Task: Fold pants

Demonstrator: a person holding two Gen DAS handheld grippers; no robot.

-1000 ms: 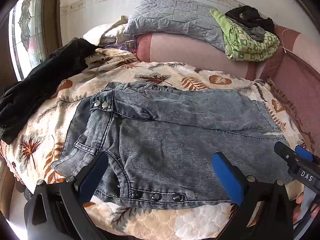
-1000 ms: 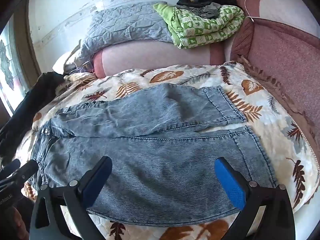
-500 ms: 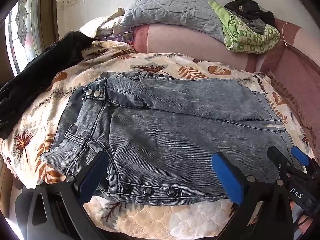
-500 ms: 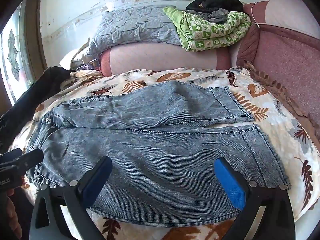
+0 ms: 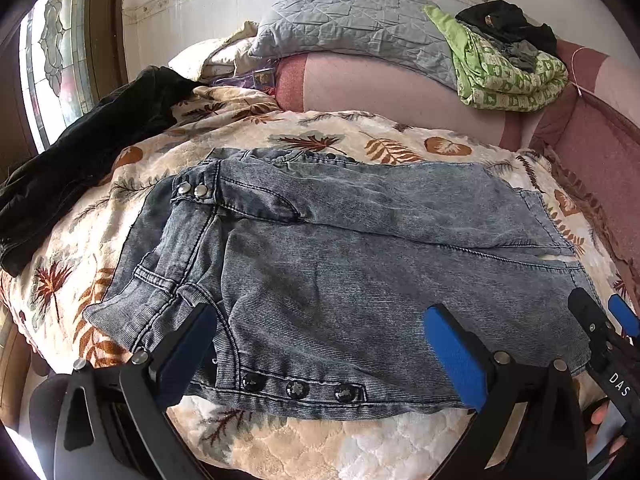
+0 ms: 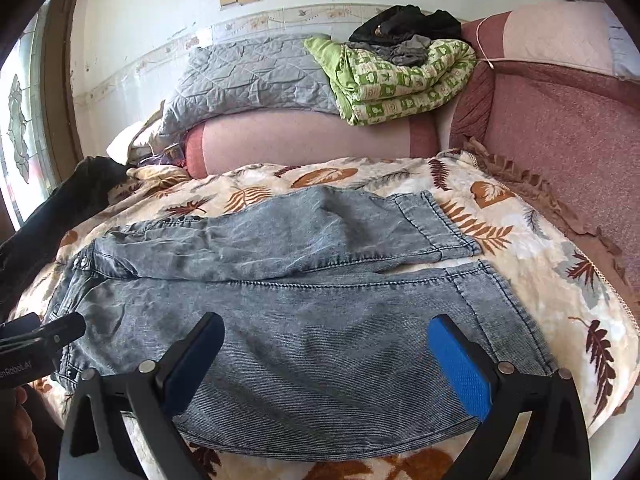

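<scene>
Grey-blue denim pants (image 5: pixel 340 264) lie flat on a leaf-print blanket (image 5: pixel 360 136) covering the bed, waistband to the left, leg cuffs to the right. Both legs lie side by side, the far leg slightly overlapped by the near one along the inseam. Two metal snaps (image 5: pixel 192 189) show at the waistband's far corner, three dark buttons (image 5: pixel 296 388) along the near edge at the waist end.

Left tool (image 5: pixel 320 344) hovers over the near edge of the pants at the waist end, blue-padded fingers (image 5: pixel 456 348) spread wide, nothing between them. Can't tell if the fingertips touch the denim. Right tool (image 6: pixel 326 360) sits over the near leg, toward the cuff half, also spread wide and holding nothing. In the left wrist view the right tool's tips show at the right edge near the cuff; in the right wrist view the left tool's black tip shows at the left edge by the waist.

Near leg cuff (image 6: pixel 508 312) lies close to the blanket's right side; far leg cuff (image 6: pixel 440 224) ends just beyond it.

Around: dark garment (image 5: pixel 80 160) draped on the bed's left side, touching the blanket, apart from the pants. Behind, a pink bolster (image 6: pixel 304 140) with a grey quilted pillow (image 6: pixel 248 76) on it, a folded green patterned blanket (image 6: pixel 396 80) beside that, dark clothes (image 6: pixel 404 24) piled on top. Stained-glass window (image 5: pixel 56 60) at left.
</scene>
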